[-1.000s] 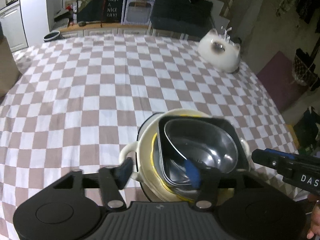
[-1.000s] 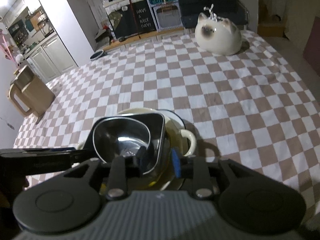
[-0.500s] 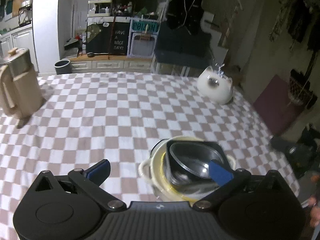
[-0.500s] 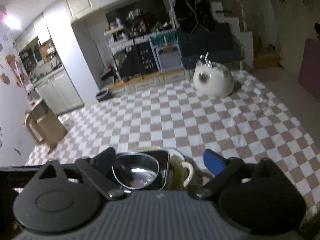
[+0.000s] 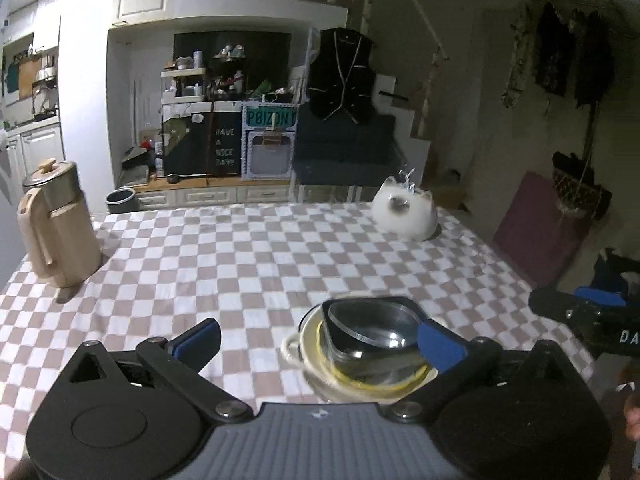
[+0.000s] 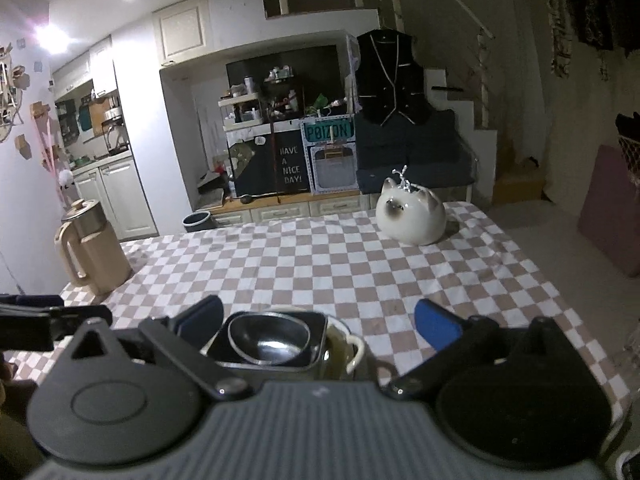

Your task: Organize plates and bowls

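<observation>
The left tool (image 5: 318, 338) is hanging above the counter (image 5: 248, 264) with its jaws spread wide and nothing between them. The right tool (image 6: 318, 322) is likewise gaping, released, gripping nothing.

The stack is sitting on the checked cloth near the counter's front edge, just ahead of both tools. At the bottom is a cream bowl (image 5: 308, 340) with a side handle; a yellow rim (image 5: 376, 384) is showing inside it. Nested on top is a black square dish (image 5: 332, 330), tilted slightly, and a steel bowl (image 5: 374, 326) is lying inside that. In the right wrist view the same steel bowl (image 6: 270, 338) is resting in the black dish (image 6: 316, 346), with the cream bowl's handle (image 6: 356, 350) sticking out to the right.

A beige jug (image 5: 58, 228) is standing at the far left of the counter, and a white cat figure (image 5: 404, 214) is sitting at the far right corner, both well apart from the stack.
</observation>
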